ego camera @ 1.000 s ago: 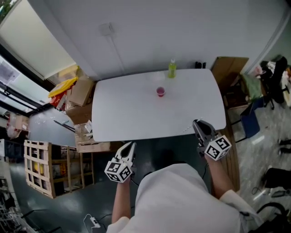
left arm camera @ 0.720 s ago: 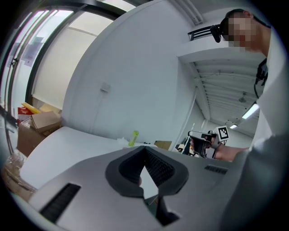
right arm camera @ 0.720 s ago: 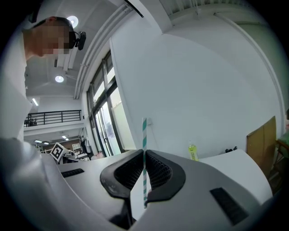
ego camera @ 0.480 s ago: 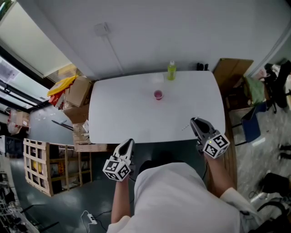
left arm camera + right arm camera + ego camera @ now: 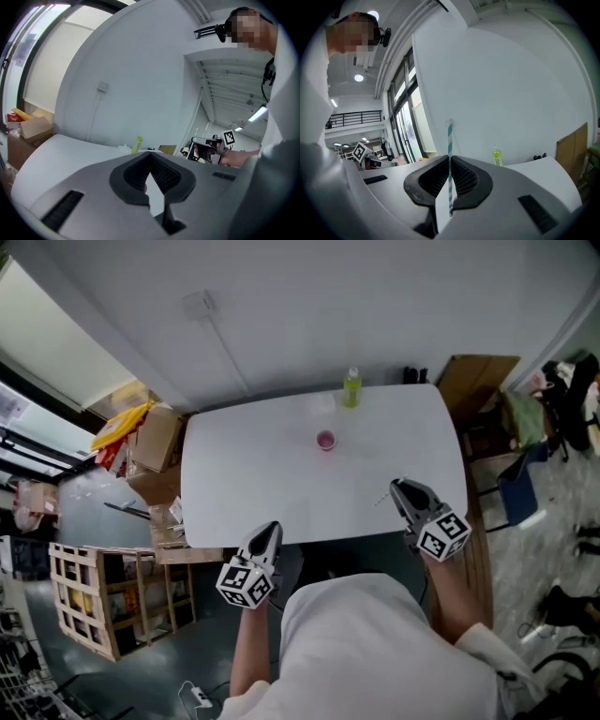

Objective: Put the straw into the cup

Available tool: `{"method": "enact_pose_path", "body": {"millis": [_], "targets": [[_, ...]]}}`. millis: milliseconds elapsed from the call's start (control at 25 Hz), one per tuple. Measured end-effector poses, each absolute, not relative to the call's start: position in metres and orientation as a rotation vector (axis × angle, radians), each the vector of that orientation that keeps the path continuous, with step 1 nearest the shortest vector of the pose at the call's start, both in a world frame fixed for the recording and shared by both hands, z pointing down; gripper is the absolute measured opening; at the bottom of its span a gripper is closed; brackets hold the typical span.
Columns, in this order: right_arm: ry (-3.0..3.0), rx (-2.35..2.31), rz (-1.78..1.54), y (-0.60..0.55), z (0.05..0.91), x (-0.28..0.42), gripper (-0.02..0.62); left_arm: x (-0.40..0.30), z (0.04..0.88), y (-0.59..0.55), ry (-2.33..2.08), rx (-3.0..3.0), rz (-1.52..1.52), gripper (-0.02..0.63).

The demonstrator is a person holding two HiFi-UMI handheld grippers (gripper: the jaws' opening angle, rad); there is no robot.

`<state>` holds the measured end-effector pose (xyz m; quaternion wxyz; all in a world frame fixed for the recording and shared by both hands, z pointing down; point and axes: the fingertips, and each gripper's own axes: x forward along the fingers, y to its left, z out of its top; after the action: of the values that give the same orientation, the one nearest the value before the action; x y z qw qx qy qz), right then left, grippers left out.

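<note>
A small pink cup [image 5: 325,440] stands on the white table [image 5: 244,474], a little behind its middle. My right gripper [image 5: 403,489] hovers over the table's near right edge, shut on a green-and-white striped straw [image 5: 450,140] that stands upright between its jaws. In the head view the straw [image 5: 383,494] shows as a thin line at the jaw tips. My left gripper [image 5: 269,533] hangs at the near edge left of the middle, shut with nothing in it. The cup is hidden in both gripper views.
A green bottle [image 5: 352,387] stands at the table's far edge, close behind the cup. Cardboard boxes [image 5: 155,439] and a wooden crate [image 5: 94,592] sit on the floor at left. A brown board [image 5: 473,390] and a blue chair [image 5: 516,493] stand at right.
Both grippers have come a little closer to the table; the right one, with the straw, now reaches over the near edge. The left gripper's jaws look closer together than before.
</note>
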<state>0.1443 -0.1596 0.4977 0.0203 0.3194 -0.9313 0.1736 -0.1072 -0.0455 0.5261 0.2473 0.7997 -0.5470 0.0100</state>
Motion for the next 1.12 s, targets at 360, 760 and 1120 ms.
{"method": "enact_pose_path", "body": {"millis": [360,760,1120], "targets": [[-2.834,1.098,0.544,-0.204,0.506,0.116,0.043,-0.132,0.539,-0.101,-1.388,2.218,0.076,0.002],[-2.751,1.200,0.524,-0.251,0.535,0.072,0.043,-0.160,0.567,-0.146,-1.332,2.215,0.102,0.002],[-2.685,1.275,0.563,-0.284,0.558,0.050,0.043,-0.188,0.595,-0.170,-1.269,2.188,0.143,0.002]]}}
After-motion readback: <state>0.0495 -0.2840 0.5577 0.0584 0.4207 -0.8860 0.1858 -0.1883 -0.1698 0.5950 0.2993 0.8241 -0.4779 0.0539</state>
